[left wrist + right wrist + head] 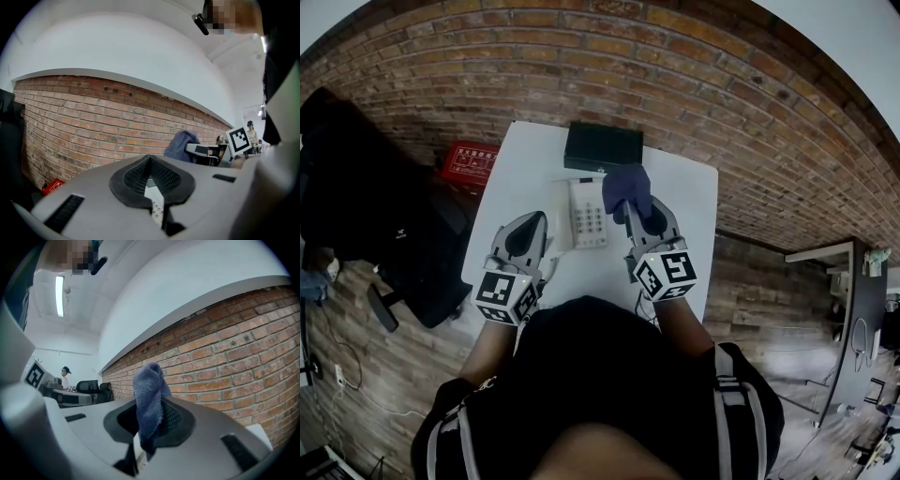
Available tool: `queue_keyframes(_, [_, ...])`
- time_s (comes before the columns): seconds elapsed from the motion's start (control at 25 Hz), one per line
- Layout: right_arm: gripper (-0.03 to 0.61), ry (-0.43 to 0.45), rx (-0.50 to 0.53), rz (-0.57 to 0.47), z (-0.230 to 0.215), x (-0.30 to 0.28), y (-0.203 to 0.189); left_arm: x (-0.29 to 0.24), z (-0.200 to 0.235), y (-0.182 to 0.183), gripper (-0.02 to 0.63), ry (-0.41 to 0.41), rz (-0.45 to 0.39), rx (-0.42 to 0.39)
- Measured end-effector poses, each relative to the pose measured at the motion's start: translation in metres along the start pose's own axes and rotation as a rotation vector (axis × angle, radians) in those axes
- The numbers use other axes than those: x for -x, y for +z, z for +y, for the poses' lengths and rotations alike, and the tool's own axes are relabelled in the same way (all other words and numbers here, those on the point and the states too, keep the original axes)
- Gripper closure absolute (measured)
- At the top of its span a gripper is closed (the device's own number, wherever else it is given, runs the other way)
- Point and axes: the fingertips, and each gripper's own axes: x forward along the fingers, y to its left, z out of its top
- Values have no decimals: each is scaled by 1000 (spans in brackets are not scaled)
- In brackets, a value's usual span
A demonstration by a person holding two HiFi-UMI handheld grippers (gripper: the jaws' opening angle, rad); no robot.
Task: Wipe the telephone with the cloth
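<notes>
Mid-frame, a blue cloth [627,190] is gripped in the right tongs [632,214] beside the telephone [587,214]; the left tongs [534,221] are pressed together, empty.

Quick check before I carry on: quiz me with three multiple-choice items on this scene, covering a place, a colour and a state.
1. Where is the phone?
A. on the white table
B. on the floor
C. on an office chair

2. What colour is the cloth?
A. red
B. blue
C. white

3. What state is the right tool in?
A. open and empty
B. shut on the cloth
C. shut on the handset

Answers:
1 A: the head view shows the phone lying on the tabletop.
2 B: the cloth is blue in every view.
3 B: in the right gripper view the cloth stands pinched between the jaws.
</notes>
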Motion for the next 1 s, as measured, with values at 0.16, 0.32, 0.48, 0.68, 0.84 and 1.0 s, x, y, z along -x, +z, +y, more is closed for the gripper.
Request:
queue_keyframes(0.16, [540,36,7,-12,7,1,2,1,0,-1,617,3,3,-5])
queue_keyframes(0.32, [540,35,7,-15,7,2,3,2,-1,0,617,4,8,-14])
queue_keyframes(0.48, [540,36,7,-11,9,3,2,3,0,-3,617,11,16,-15])
queue_keyframes(0.68, [540,38,5,-10,9,3,2,3,-1,-4,618,15,20,-20])
queue_keyframes(0.84, [540,36,4,-5,9,4,1,4,-2,-4,617,17,23,-21])
queue_keyframes(1.0, [540,34,3,-5,8,4,0,3,0,-7,617,19,25,-16])
